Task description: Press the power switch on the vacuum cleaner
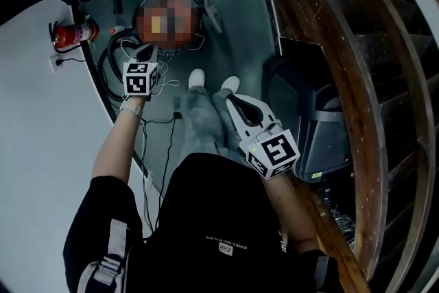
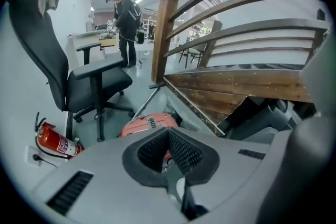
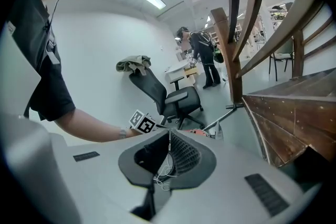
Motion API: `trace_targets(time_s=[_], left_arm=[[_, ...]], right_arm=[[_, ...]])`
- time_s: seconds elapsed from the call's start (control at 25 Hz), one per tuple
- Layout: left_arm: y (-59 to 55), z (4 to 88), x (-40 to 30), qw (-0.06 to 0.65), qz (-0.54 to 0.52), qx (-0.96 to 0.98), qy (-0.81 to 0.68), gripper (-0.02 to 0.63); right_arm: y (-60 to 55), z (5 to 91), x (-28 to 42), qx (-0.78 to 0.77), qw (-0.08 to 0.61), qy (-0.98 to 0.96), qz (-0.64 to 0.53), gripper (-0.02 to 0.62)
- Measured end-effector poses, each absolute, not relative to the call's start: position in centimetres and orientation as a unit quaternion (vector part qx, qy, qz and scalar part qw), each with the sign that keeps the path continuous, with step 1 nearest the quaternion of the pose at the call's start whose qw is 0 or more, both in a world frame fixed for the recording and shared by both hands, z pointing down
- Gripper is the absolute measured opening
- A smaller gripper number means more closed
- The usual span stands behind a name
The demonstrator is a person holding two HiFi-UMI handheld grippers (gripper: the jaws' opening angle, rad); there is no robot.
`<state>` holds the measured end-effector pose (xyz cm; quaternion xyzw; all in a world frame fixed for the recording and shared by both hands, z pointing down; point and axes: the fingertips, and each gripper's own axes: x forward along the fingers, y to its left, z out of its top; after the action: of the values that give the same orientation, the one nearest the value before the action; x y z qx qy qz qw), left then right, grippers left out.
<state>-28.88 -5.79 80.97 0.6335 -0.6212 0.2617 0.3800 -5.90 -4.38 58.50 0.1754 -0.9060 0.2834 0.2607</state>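
Red vacuum cleaner (image 2: 148,122), just one, plus one fire extinguisher (image 1: 74,34) nearby. Two tools: left tool (image 2: 168,131) and right tool (image 3: 169,134), both squeezed closed, holding nothing.

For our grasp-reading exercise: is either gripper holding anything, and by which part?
Nothing is held. The left gripper and right gripper both have jaws shut, empty; the red vacuum cleaner lies on the floor beyond.

The person's left arm (image 1: 115,147) reaches out ahead and downward, bare to the elbow; the left gripper (image 1: 146,50) points away from the body, jaw tips met with nothing between; the right arm (image 1: 282,206) stays bent close in; the right gripper (image 1: 232,99) aims forward, jaws likewise closed and empty.
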Motion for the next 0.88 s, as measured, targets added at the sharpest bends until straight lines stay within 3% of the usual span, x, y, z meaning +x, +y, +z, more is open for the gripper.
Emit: trace_targets(time_s=[0.88], left_arm=[[-10.4, 101.5, -39.1, 0.399, 0.29, 0.557, -0.668, 0.015]], right_arm=[[-4.3, 69.4, -7.7, 0.149, 0.318, -0.876, 0.332, 0.032]])
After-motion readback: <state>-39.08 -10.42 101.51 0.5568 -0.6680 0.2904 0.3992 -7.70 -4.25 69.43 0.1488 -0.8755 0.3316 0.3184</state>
